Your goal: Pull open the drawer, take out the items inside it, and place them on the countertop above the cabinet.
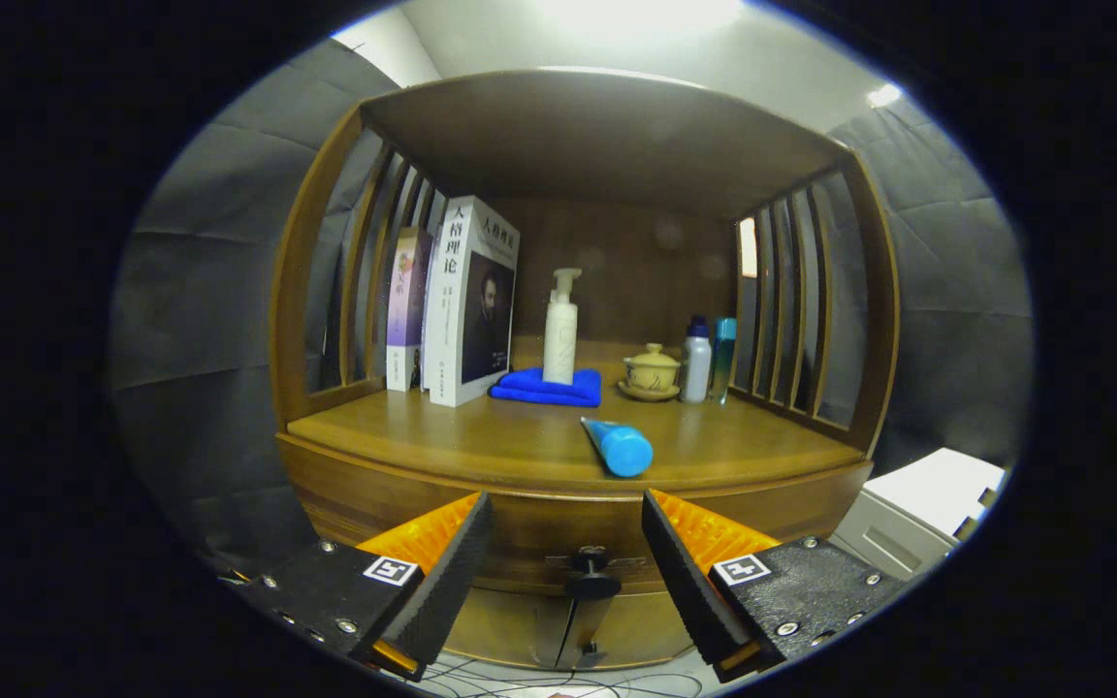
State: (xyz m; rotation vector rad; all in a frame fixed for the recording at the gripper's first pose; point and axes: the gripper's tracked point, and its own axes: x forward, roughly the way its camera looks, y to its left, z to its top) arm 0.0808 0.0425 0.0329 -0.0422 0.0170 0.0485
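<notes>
Gripper view | gripper (567,523) open, empty | drawer knob (590,574) between fingers

The camera rides on the gripper (566,562) and looks forward along its open jaws, level with the cabinet's front. The drawer knob (590,574) sits close, between the jaws; the desk (481,441) lies just beyond and above them, the books (466,301) farther back.

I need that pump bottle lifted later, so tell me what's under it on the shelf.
The white pump bottle stands upright on a folded blue cloth. Anything beneath the cloth is covered. The gripper is open, its fingers either side of the drawer knob.
</notes>
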